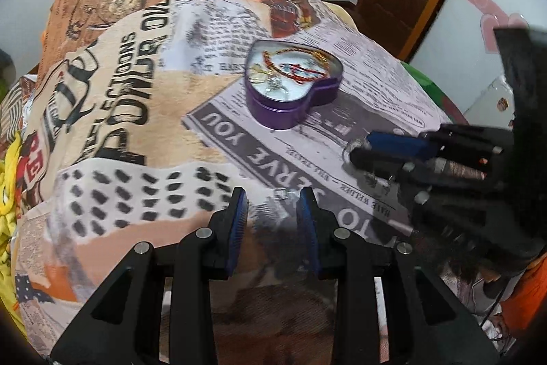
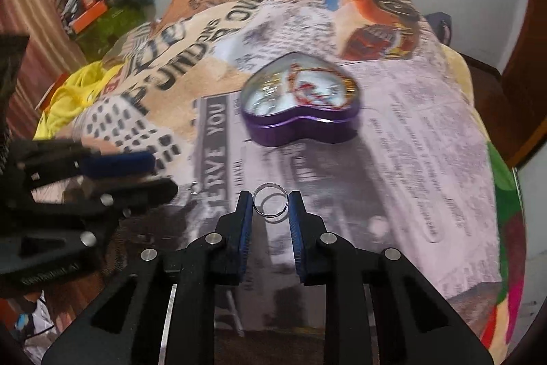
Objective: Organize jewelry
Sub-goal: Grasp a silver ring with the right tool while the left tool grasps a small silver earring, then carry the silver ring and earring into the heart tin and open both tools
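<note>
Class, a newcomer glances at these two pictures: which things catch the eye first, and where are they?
The purple heart-shaped tin sits mid-blanket, open, with jewelry inside. Nearer, the right gripper pinches a silver ring between its blue pads. The left gripper is open with nothing between its pads.

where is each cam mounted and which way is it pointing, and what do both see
Left wrist: sits on the left claw, looking forward over the blanket toward the heart tin; own open fingers show, empty, the right claw at right.
Right wrist: sits on the right claw, facing the tin; its fingers pinch a ring, the left claw at left.
Shared: tin, blanket, each other's claw.
</note>
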{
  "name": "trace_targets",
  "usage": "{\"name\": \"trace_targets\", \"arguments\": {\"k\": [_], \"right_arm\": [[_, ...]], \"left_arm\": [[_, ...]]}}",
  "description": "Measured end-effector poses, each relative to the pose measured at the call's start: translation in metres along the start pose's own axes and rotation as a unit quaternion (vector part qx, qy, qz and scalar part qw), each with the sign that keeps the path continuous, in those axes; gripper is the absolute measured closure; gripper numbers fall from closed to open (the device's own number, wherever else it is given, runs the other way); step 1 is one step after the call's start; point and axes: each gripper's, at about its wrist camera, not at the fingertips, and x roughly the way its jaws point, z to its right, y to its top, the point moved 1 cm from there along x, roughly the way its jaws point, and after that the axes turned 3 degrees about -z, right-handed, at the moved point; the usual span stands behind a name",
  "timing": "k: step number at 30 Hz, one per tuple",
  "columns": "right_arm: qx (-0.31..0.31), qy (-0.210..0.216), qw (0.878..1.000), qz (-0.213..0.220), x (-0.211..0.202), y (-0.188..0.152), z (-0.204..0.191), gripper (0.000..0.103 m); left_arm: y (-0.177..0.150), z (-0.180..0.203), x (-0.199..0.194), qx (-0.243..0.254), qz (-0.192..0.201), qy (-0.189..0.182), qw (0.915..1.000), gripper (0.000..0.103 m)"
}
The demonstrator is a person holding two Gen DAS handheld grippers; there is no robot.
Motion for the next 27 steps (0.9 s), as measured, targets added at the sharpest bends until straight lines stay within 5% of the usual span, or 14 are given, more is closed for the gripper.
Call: {"name": "trace_targets", "arguments": {"k": [12,15,27], "right_arm": [[0.010,-0.001,1.000,0.015,-0.008,0.000,0.009,0.084],[0.008,-0.001,1.000,0.015,-0.008,0.000,0.007,0.084],[0.012,-0.007,0.999,0.033,-0.024,0.005,0.011,0.084]], "left_arm": [[-0.001,0.013,0.021,0.016,-0.006,0.019,0.9997,0.083],[-0.002,0.010,0.021,0.011,-0.005,0.021,0.9997,0.094],[0.001,0.007,0.004,0.002,0.004,0.016,0.9999,0.095]]}}
